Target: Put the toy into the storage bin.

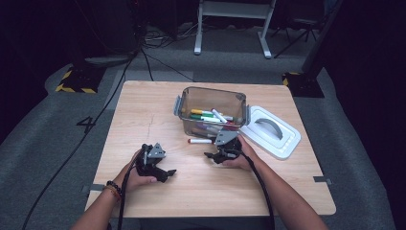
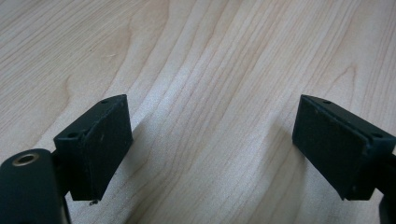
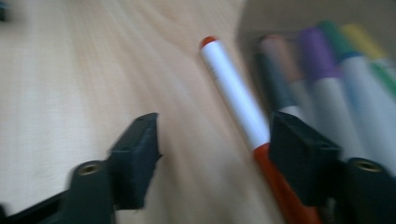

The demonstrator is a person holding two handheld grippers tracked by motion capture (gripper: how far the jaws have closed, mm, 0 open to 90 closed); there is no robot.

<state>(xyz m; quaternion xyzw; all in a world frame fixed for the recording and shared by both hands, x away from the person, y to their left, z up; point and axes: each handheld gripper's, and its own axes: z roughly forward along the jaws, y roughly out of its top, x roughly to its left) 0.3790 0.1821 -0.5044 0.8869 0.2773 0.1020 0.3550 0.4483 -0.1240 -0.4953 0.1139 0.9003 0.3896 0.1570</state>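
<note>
A white marker with an orange cap [image 1: 200, 141] lies on the wooden table [image 1: 143, 110], just in front of a clear bin [image 1: 213, 91] that holds several coloured markers [image 1: 209, 116]. My right gripper [image 1: 211, 155] sits low beside it, jaws apart. In the right gripper view the marker [image 3: 233, 93] runs along the inner side of the right jaw, its orange end partly hidden behind that jaw, and the right gripper [image 3: 215, 130] is open with no pad pressing on it. My left gripper [image 1: 168, 173] rests near the front left, and the left gripper [image 2: 212, 121] is open over bare wood.
The bin's white lid with a grey handle [image 1: 270, 132] lies flat at the bin's right. Through the bin's clear wall, purple, green and yellow markers [image 3: 327, 70] show close to the right jaw. Cables trail from both grippers toward the table's front edge.
</note>
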